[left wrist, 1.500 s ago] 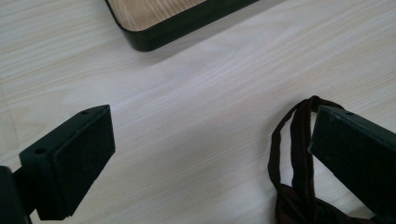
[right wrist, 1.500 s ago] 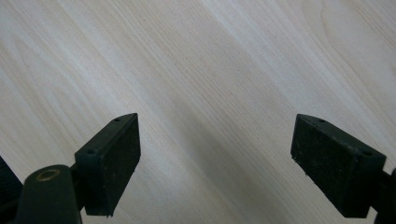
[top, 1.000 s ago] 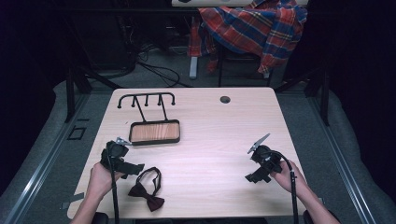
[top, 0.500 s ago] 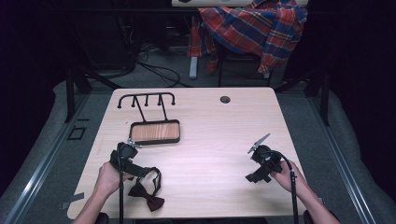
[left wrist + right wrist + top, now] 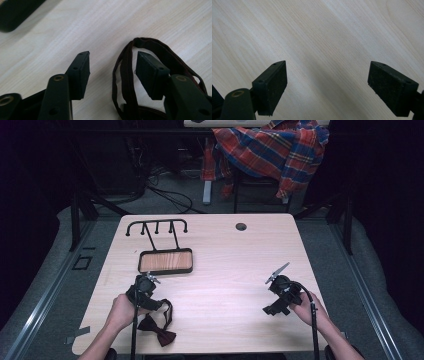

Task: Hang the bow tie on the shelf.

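Observation:
A dark maroon bow tie [image 5: 159, 332] lies near the table's front left edge, its strap [image 5: 168, 308] looped out behind it. My left gripper [image 5: 158, 305] stands open at the strap. In the left gripper view one side of the strap [image 5: 124, 75] runs between the jaws of the left gripper [image 5: 112, 62], with the right jaw inside the loop and the left jaw outside on bare wood. My right gripper [image 5: 271, 309] is at the front right, held low. Seen in its own view, the right gripper [image 5: 327, 70] is wide open with nothing between its pads.
A black hook rack [image 5: 156, 225] rises from a black-rimmed wooden base [image 5: 165, 261] just behind my left hand; its corner [image 5: 15, 13] appears in the left gripper view. A round cable hole [image 5: 241, 226] is at the table's back. A plaid shirt [image 5: 275, 147] hangs on a chair beyond.
My left gripper has moved right and slightly forward, from beside the bow tie onto its strap loop. The right gripper has stayed put.

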`<state>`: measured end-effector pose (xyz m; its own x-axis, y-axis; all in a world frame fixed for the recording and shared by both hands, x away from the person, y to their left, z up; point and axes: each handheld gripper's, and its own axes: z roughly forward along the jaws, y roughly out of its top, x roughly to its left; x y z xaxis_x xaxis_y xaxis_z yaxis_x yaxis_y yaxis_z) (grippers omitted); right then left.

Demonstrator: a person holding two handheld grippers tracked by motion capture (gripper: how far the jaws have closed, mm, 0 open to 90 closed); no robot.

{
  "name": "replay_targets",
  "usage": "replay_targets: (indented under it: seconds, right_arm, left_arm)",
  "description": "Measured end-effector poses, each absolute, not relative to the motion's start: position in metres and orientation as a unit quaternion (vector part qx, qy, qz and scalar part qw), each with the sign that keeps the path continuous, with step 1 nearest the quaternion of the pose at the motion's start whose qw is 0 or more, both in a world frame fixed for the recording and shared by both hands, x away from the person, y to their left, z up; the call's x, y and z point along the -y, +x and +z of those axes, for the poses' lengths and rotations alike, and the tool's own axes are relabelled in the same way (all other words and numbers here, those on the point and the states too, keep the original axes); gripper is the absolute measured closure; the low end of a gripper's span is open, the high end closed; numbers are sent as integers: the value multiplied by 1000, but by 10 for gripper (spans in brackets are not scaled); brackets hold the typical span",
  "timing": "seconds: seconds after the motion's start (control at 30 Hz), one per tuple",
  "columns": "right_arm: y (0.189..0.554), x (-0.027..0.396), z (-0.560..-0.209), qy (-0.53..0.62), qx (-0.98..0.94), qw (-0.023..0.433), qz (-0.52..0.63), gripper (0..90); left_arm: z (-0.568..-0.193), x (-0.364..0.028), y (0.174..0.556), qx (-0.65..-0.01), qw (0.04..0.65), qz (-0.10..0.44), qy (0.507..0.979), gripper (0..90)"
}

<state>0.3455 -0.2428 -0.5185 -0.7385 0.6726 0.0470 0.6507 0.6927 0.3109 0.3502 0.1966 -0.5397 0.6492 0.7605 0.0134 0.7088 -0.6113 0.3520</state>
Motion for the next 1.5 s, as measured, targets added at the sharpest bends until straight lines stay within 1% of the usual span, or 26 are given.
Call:
replay_targets:
  seconds: [0.2,0.23,0.27,0.3,0.33,0.37,0.4,0.5,0.6,0.8,0.97,1.5]
  right_arm:
    - [345,244,-518,359,-920,36,154,158]
    - [345,244,-518,359,-920,34,156,158]
    - [345,244,-518,359,-920,34,156,158]
    - [345,244,-518,360,-919,34,156,158]
    - [345,244,-518,360,-919,34,156,158]
    - [345,244,-518,360,-919,35,158,158]
    - [345,244,-518,360,-919,35,157,158]
    - [345,244,-518,359,-920,37,153,158]
    - [345,244,-518,359,-920,35,155,158]
    - [344,244,-518,364,-916,39,163,158]
    - [345,243,-516,358,-920,37,155,158]
    - [345,244,-517,357,-920,37,156,158]
  left_arm:
    - [-543,-194,351,-398,145,70,903,636]
    - [-543,-194,351,-398,145,70,903,654]
    - [-544,-193,351,-396,142,69,905,654]
    - [-545,-192,351,-390,137,67,908,701]
    - [-545,-192,351,-390,137,67,908,725]
    - [-546,-192,351,-386,134,67,910,725]
    - [-546,-191,351,-385,133,66,911,760]
    - [-547,-190,350,-379,125,66,914,825]
    - [-547,-189,349,-375,121,69,916,875]
    - [-542,-192,349,-376,135,70,914,889]
    - [-532,-202,348,-394,170,81,900,891]
    - [-502,-225,337,-422,238,132,865,892]
